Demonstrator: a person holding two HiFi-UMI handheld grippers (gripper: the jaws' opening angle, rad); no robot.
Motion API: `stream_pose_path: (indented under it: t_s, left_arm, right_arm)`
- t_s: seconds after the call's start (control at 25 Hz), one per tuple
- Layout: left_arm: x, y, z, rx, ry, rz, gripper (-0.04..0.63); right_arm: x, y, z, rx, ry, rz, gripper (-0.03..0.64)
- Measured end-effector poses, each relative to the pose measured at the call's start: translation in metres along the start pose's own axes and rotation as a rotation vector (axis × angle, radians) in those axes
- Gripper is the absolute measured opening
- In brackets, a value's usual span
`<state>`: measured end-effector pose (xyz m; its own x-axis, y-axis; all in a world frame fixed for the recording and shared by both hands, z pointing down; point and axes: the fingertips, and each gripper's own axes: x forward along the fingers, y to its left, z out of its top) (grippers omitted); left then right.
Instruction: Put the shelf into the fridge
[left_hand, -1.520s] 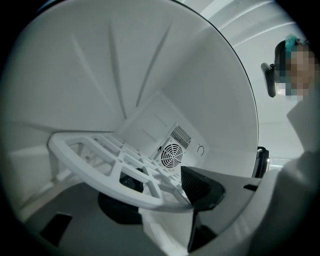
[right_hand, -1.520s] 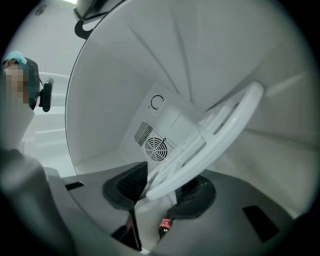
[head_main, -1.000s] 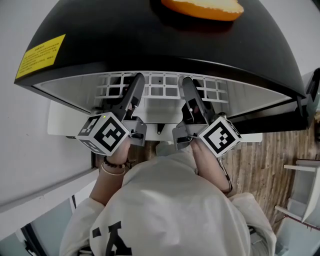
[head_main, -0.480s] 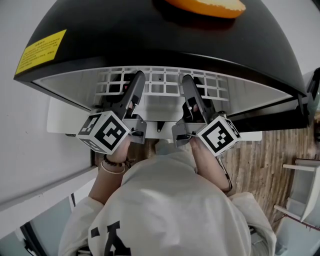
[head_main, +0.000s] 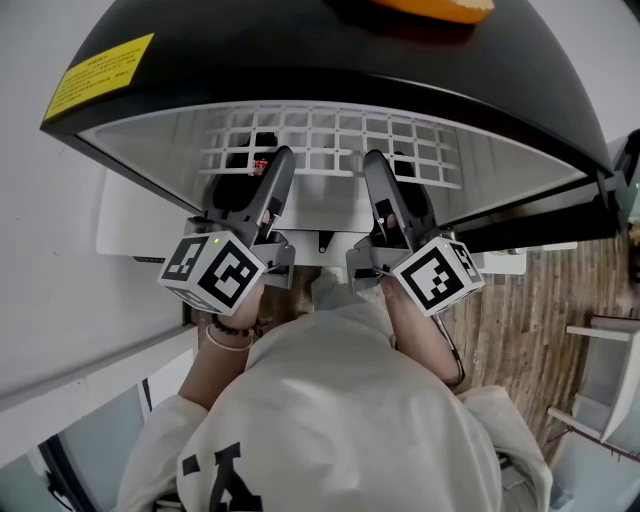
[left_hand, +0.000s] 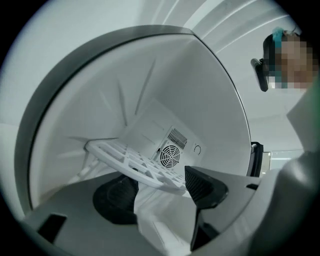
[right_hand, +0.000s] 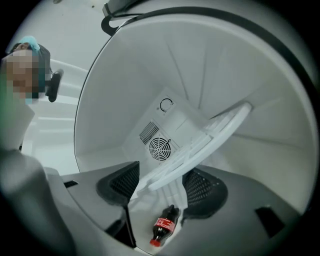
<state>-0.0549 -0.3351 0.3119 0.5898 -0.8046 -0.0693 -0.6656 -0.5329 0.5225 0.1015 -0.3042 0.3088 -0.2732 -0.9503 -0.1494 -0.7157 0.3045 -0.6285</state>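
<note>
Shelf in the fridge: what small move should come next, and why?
Probably draw both tongs straight back out. The left tongs and right tongs have just been opening, the edge of the shelf lies loose between each pair, and it already sits deep in the fridge.

A plain indoor room, perhaps a home: black fridge, wood-plank floor.

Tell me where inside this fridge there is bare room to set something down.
The white grid shelf carries nothing; its top is free back to the fan. Below, a cola bottle lies on the fridge floor near the front, crowding that spot; the floor beside it looks bare.
</note>
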Motion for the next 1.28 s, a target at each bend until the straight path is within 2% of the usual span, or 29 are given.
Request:
stream_pose_path:
  t_s: [0.28,0.44,0.64,0.76,0.8,0.88,0.92,0.96,1.0,1.08,1.12,1.28]
  left_arm:
    - [-0.019,-0.009,-0.006,0.009,0.006,0.010,0.279]
    - [-0.032,-0.017,-0.009,0.049,0.009,0.016,0.279]
    - [-0.049,-0.028,-0.012,0.083,0.007,0.012,0.279]
    - [-0.058,-0.040,-0.014,0.127,0.026,-0.020,0.279]
    - [-0.061,-0.045,-0.016,0.141,0.037,-0.038,0.278]
    - [-0.066,-0.054,-0.021,0.163,0.056,-0.075,0.275]
    - [-0.069,-0.059,-0.022,0.172,0.061,-0.093,0.257]
    - [-0.072,-0.064,-0.023,0.181,0.062,-0.111,0.200]
    - [-0.076,-0.068,-0.024,0.188,0.059,-0.127,0.128]
    - [-0.083,-0.075,-0.024,0.202,0.053,-0.155,0.054]
    - [-0.086,-0.079,-0.025,0.208,0.053,-0.169,0.030]
    - [-0.093,-0.090,-0.031,0.230,0.069,-0.215,0.015]
  right_arm:
    - [-0.019,0.010,-0.008,-0.003,0.006,-0.009,0.270]
    - [-0.036,0.013,-0.012,-0.026,0.017,-0.060,0.270]
    - [-0.050,0.025,-0.018,-0.057,0.018,-0.059,0.270]
    - [-0.057,0.033,-0.024,-0.085,0.037,-0.044,0.265]
    - [-0.059,0.037,-0.026,-0.097,0.046,-0.036,0.260]
    - [-0.065,0.045,-0.030,-0.135,0.053,-0.019,0.186]
    - [-0.068,0.050,-0.031,-0.158,0.052,-0.009,0.126]
    - [-0.070,0.055,-0.031,-0.180,0.050,0.005,0.079]
    - [-0.073,0.060,-0.032,-0.198,0.049,0.019,0.070]
    - [-0.079,0.070,-0.036,-0.221,0.056,0.052,0.054]
    - [-0.082,0.074,-0.038,-0.224,0.061,0.067,0.049]
    - [-0.090,0.082,-0.046,-0.224,0.082,0.105,0.041]
